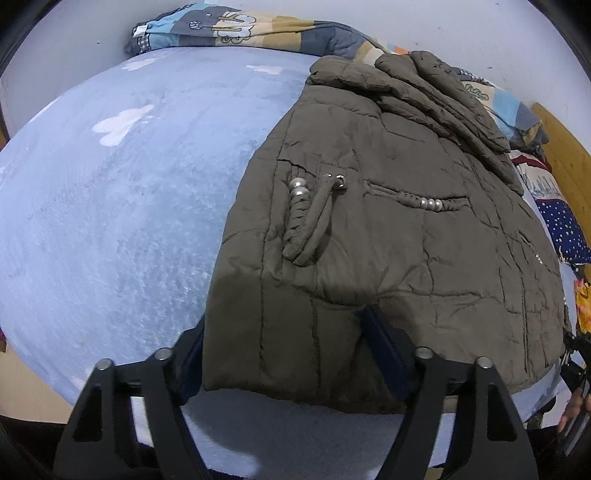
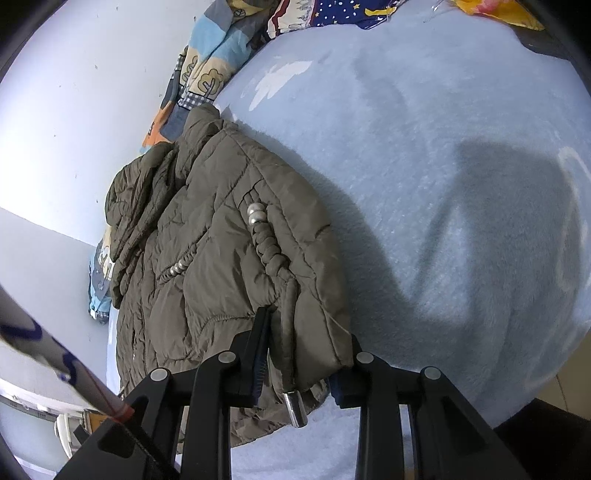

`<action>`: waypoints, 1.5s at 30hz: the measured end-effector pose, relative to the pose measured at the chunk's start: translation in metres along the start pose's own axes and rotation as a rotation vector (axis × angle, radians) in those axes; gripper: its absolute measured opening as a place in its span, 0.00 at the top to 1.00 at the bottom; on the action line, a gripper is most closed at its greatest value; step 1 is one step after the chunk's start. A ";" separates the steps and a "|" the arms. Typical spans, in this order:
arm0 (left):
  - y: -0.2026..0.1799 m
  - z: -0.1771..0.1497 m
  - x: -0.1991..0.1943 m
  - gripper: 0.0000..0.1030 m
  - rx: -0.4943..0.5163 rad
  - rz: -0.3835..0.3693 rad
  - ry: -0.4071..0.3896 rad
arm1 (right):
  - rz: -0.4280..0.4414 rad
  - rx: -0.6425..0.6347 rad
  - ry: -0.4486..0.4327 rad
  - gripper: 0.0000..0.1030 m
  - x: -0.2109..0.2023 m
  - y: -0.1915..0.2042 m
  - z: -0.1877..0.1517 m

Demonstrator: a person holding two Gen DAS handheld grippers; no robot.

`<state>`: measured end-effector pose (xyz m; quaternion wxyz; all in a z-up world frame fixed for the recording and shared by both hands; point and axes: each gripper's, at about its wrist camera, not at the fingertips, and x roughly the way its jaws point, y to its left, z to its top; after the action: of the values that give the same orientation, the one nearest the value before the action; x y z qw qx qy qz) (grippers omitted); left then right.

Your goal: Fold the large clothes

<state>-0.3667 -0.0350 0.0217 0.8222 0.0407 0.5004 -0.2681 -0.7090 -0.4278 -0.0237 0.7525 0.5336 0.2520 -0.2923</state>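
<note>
Pale blue fleece bedding (image 1: 110, 221) covers the bed, with a patchwork quilt (image 1: 229, 29) bunched against the white wall beyond. An olive quilted jacket (image 1: 388, 221) lies folded on the fleece, ahead of both tools. The left gripper (image 1: 284, 343) has its fingers spread wide, the jacket's near hem lying between them. The right gripper (image 2: 303, 354) likewise stands apart around a corner of the jacket, a drawstring with a metal tip (image 2: 295, 404) hanging between its fingers; whether either pad actually presses the fabric is hard to tell.
</note>
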 end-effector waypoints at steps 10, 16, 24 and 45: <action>-0.014 0.000 -0.013 0.76 0.071 -0.020 -0.063 | 0.008 -0.087 -0.041 0.86 -0.015 0.017 0.002; -0.024 0.000 -0.023 0.79 0.128 0.008 -0.111 | 0.022 -0.108 -0.077 0.87 -0.022 0.023 0.001; -0.026 0.004 -0.039 0.80 0.150 0.020 -0.178 | 0.028 -0.191 -0.133 0.87 -0.038 0.041 0.003; -0.036 -0.001 -0.064 0.81 0.200 0.057 -0.264 | 0.043 -0.234 -0.179 0.88 -0.065 0.048 -0.005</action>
<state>-0.4077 -0.0394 0.0826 0.8799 0.1009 0.3573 -0.2964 -0.7210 -0.3989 0.0515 0.8351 0.4193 0.2045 -0.2913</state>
